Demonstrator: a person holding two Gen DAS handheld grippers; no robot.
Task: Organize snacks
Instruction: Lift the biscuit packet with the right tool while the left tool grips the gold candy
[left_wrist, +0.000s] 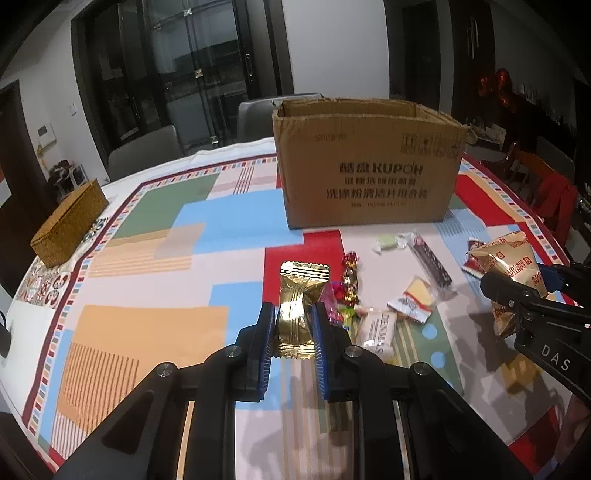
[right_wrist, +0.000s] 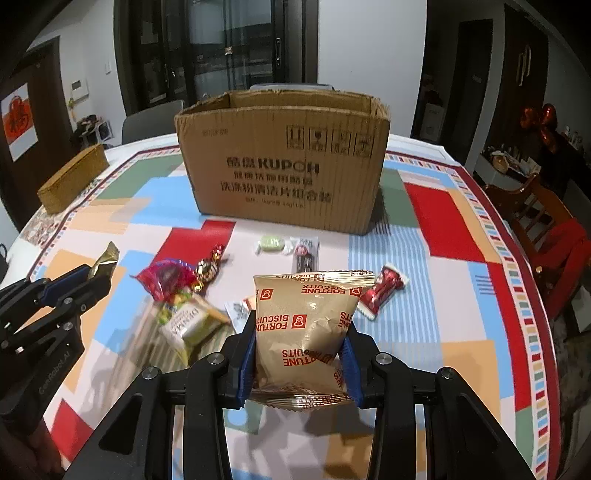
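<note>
left claw (left_wrist: 293, 317): clamped, angled downward | right claw (right_wrist: 301, 338): clamped, angled downward

The right claw (right_wrist: 301, 354) pinches a tan biscuit pack (right_wrist: 306, 325) between blue pads, above the patterned table (right_wrist: 461, 295). Straight ahead stands an open cardboard box (right_wrist: 282, 166). Loose sweets (right_wrist: 177, 280) lie ahead to the left, a red candy (right_wrist: 382, 290) just right. The left claw (right_wrist: 79, 286), far left, grips a gold wrapper (right_wrist: 107, 260).

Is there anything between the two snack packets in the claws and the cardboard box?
Nothing tall. Loose candies lie flat on the table before the open-topped cardboard box, below the gold packet and the Fortune Biscuits packet.
</note>
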